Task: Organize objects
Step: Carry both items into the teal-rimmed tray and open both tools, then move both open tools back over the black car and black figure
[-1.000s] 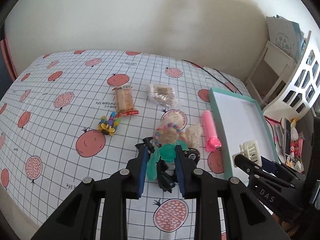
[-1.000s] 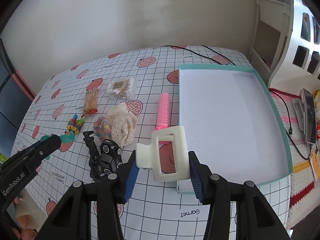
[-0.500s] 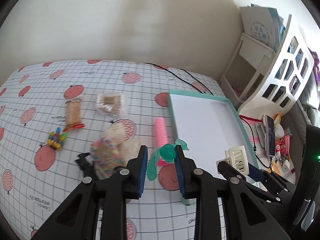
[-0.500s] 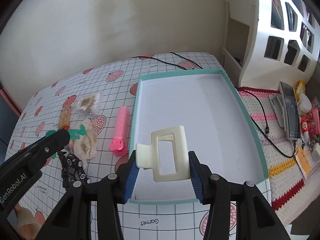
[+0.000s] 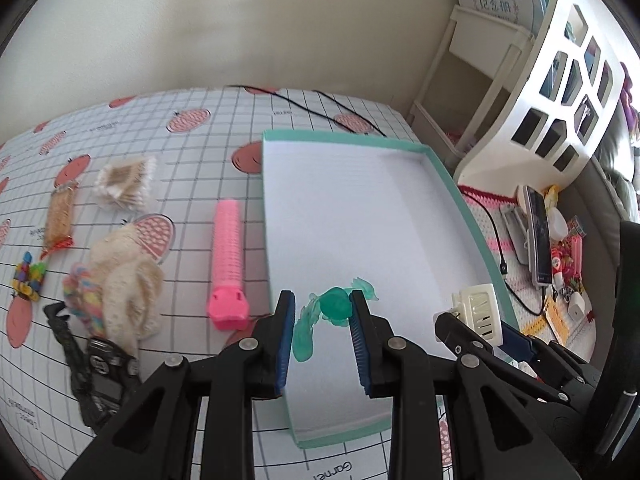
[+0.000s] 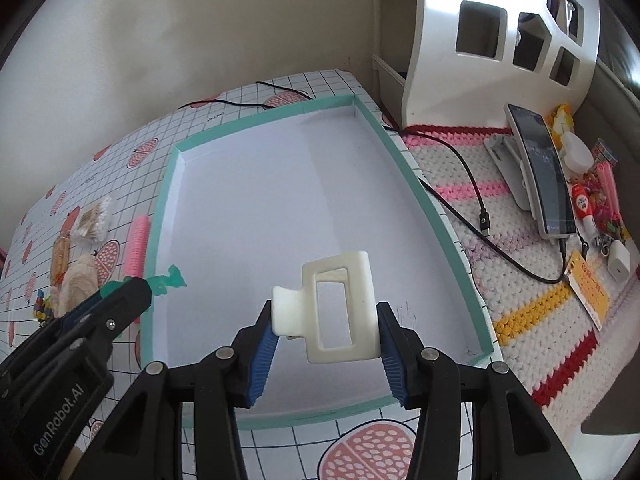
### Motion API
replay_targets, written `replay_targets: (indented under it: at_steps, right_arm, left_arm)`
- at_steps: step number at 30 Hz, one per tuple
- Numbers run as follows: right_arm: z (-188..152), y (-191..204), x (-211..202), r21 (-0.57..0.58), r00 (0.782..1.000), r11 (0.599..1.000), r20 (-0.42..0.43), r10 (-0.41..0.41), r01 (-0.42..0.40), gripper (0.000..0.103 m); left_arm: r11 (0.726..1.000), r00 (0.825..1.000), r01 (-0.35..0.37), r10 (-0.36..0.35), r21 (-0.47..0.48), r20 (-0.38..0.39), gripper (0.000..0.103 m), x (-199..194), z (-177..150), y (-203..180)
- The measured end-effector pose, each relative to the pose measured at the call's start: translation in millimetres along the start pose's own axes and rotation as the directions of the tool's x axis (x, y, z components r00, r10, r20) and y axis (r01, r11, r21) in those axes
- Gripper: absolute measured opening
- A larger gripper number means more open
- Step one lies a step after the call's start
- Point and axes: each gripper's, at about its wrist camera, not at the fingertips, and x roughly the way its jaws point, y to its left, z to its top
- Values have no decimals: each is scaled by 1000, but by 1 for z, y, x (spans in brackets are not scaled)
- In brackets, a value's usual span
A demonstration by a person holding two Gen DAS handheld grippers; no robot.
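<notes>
Both grippers sit over the near end of the tray (image 6: 394, 148), each already loaded, so the move ahead looks like a straight drop: tray floor lies directly below and fwd of both.

R gripper (image 6: 326, 322) is clamped on the cream claw clip (image 6: 340, 304): hard, matte plastic, boxy w/ a rectangular cut-out, long axis running away from the camera, tilted a bit. It hangs above the tray's near-right part, inside the rim.

L gripper (image 5: 322, 314) is pinched on the teal hair clip (image 5: 334, 308): translucent, glossy, rounded centre w/ wavy ends; one end droops down-left between the jaws, the other sticks out fwd-right. It's over the near-left part of the tray, just inside the left wall. Can't tell if either item touches the floor yet; both look lifted.

Tray: shallow rectangle, mint-green rim, plain white smooth inside, nothing in it. Long axis runs away from the person.

Left of it on the gridded bench (image 5: 192, 168), not yet sorted: ribbed pink hair roller (image 5: 228, 256) lying parallel to the tray wall, just beside it; lacy cream scrunchie (image 5: 128, 276); cotton swab packet (image 5: 126, 186); black watch (image 5: 102, 376). L gripper is nearer to all of these.
</notes>
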Motion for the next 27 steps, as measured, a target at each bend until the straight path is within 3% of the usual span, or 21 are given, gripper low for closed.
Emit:
replay_targets:
  at_steps: [9, 16, 22, 27]
  right_arm:
    - [-3, -3, 6, 7, 1000, 1000, -19, 14, -14, 52]
    - [-2, -1, 3, 8, 1000, 1000, -8, 24, -23, 59]
    - [2, 10, -15, -11, 998, 1000, 52, 30, -29, 59]
    - [3, 29, -41, -56, 990, 997, 132, 57, -50, 59]
  left_arm:
    - [1000, 998, -8, 7, -7, -58, 32, 12, -9, -4]
    - [999, 998, -9, 6, -43, -65, 38, 10, -5, 6]
    - [999, 1000, -11, 10, -45, -27, 38, -8, 1, 8]
    - [995, 995, -86, 88, -45, 42, 39, -35, 6, 22]
